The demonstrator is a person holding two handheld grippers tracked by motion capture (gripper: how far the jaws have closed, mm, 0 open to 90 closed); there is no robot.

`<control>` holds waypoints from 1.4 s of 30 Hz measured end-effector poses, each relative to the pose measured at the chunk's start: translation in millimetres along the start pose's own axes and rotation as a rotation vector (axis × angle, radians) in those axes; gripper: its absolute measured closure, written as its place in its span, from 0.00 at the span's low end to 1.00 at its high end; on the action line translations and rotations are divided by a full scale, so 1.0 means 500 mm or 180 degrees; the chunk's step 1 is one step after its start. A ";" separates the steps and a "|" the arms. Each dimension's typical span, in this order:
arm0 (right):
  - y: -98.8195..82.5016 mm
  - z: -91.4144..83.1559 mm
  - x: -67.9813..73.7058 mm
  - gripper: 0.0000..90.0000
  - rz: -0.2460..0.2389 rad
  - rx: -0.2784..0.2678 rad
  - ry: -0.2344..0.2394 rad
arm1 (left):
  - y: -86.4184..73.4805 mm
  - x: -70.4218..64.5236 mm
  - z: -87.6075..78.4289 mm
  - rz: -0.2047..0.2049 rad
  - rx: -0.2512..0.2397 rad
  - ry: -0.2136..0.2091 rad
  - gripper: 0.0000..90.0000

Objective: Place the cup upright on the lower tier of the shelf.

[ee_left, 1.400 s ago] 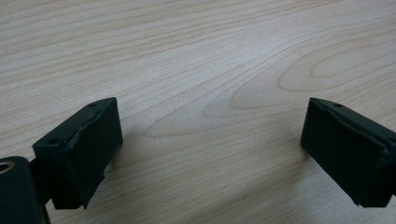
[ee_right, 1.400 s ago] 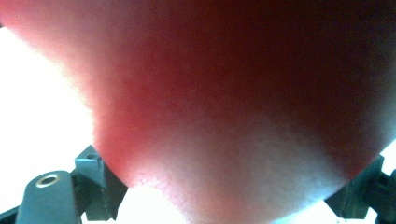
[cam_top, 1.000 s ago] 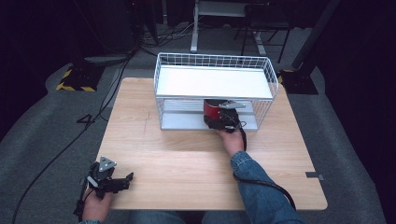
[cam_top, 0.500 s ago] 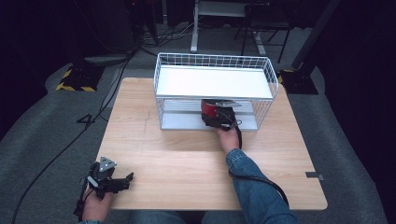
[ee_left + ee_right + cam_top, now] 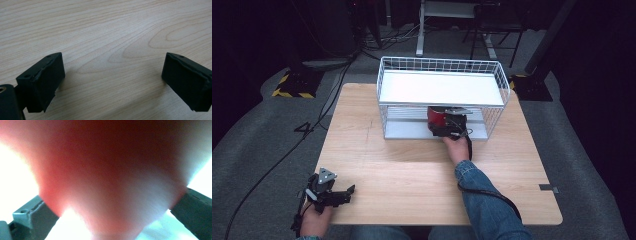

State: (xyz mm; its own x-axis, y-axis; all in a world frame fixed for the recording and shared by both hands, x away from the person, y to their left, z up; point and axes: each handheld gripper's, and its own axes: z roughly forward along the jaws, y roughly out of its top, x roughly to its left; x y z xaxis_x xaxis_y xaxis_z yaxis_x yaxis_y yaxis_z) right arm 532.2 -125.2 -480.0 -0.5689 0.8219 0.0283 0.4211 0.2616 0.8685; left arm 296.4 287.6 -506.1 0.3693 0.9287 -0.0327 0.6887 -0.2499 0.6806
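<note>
So the right gripper (image 5: 446,121) is poked into the lower shelf of the white wire rack (image 5: 492,75), and a blurry red thing (image 5: 110,170) sits right between its jaws, nearly against the camera. Those jaws have just been opening and stand wide at either side of it, so I'd say it's basically dropped off on the shelf and the placing is done; all that's left is backing the hand out. Can't tell what the red thing actually is, or whether the pads are touching it. Meanwhile the left gripper (image 5: 331,192) rests near the table (image 5: 412,170) edge, jaws spread wide with just bare wood between them.
</note>
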 end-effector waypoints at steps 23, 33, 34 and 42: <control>-0.004 -0.166 -0.006 0.00 -0.0131 -0.0001 0.0236 | 0.001 -0.001 0.000 0.0016 0.0030 -0.0016 0.04; -0.010 -0.259 -0.014 0.01 -0.0150 0.0009 0.0377 | 0.001 -0.002 0.001 0.0041 0.0035 0.0003 0.04; -0.010 -0.259 -0.014 0.01 -0.0150 0.0009 0.0377 | 0.001 -0.002 0.001 0.0041 0.0035 0.0003 0.04; -0.026 -0.313 -0.025 0.05 -0.0158 -0.0012 0.0449 | 0.002 -0.004 0.003 0.0022 0.0032 0.0013 0.04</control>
State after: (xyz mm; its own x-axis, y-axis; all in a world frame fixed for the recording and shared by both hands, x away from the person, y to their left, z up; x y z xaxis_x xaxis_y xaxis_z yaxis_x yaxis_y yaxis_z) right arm 423.1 -218.0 -414.3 -0.6826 0.7288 0.0541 0.3874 0.2981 0.8724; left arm 297.4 285.2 -506.3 0.3717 0.9280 -0.0251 0.6923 -0.2591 0.6735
